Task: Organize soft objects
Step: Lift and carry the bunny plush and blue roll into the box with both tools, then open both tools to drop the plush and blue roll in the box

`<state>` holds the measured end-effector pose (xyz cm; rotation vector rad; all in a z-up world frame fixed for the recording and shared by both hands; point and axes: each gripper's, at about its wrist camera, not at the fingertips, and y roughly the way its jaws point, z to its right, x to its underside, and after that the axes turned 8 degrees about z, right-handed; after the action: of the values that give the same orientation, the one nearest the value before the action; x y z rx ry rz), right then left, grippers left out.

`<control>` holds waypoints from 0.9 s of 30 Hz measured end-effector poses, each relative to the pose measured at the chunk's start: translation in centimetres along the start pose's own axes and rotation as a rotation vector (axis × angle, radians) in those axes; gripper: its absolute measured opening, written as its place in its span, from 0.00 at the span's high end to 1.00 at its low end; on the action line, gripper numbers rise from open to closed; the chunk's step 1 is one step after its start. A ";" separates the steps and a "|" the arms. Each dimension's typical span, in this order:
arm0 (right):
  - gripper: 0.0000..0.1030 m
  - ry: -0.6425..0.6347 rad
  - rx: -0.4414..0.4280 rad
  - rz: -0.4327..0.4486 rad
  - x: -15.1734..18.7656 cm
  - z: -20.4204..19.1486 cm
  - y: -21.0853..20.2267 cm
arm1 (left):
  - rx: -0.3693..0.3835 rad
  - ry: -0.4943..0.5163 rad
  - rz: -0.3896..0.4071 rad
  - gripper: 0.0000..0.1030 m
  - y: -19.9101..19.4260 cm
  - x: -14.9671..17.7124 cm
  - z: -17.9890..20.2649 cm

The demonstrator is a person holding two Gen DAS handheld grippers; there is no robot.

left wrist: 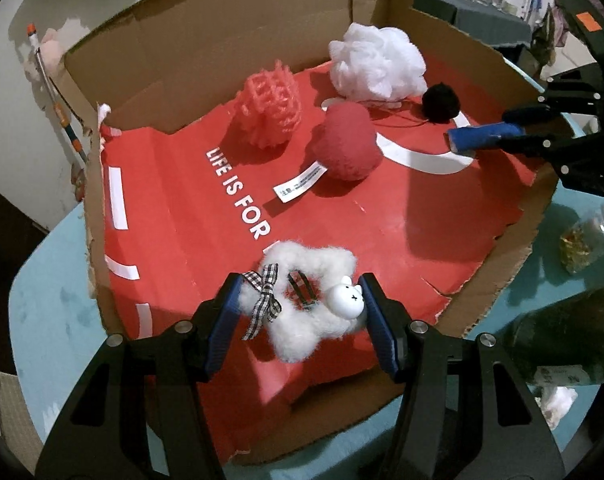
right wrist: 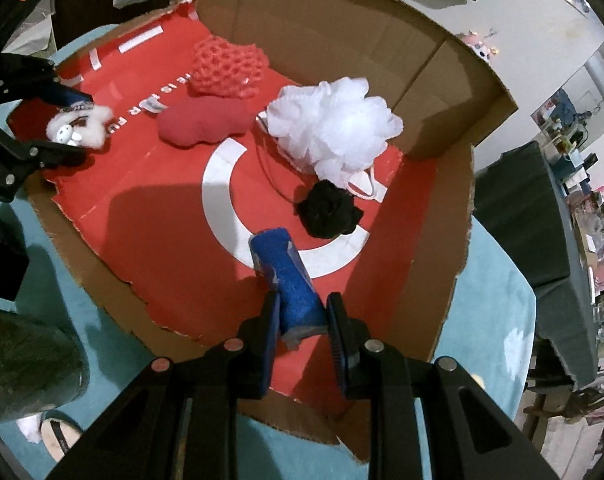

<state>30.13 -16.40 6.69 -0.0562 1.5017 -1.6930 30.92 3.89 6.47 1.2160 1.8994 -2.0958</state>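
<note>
A white fluffy clip (left wrist: 302,316) with a gingham bow and a small white bunny hangs just above the red floor of a cut-open cardboard box (left wrist: 222,32). My left gripper (left wrist: 300,292) is shut on it, pads pressing both sides. My right gripper (right wrist: 302,298) is shut on a blue roll (right wrist: 290,280), held over the white ring print at the box's near right; the blue roll (left wrist: 481,136) also shows from the left wrist. In the box lie a white mesh pouf (left wrist: 377,64), a coral net sponge (left wrist: 270,104), a red plush (left wrist: 347,140) and a black pompom (left wrist: 441,103).
The box sits on a teal tabletop (left wrist: 54,300). A glass jar (left wrist: 589,236) and a dark green bag (left wrist: 569,340) stand to the right of the box. A sandal (right wrist: 58,432) lies on the floor below. Tall cardboard walls close the box's far side.
</note>
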 end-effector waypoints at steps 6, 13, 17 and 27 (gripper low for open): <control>0.74 -0.018 0.021 -0.030 0.0 -0.4 1.1 | 0.004 0.001 -0.016 0.44 0.7 0.1 0.1; 0.73 -0.023 0.022 -0.039 0.3 -0.5 1.3 | -0.003 0.006 -0.016 0.43 1.2 0.0 0.1; 0.71 -0.019 0.021 -0.036 0.4 -0.4 1.2 | -0.005 0.005 -0.016 0.43 1.2 0.0 0.0; 0.57 0.007 0.016 -0.026 0.2 0.4 1.2 | 0.009 -0.026 -0.013 0.40 0.9 -0.3 0.0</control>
<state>30.84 -16.70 5.71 -0.0624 1.4984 -1.7271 31.54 3.55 5.90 1.1752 1.8941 -2.1175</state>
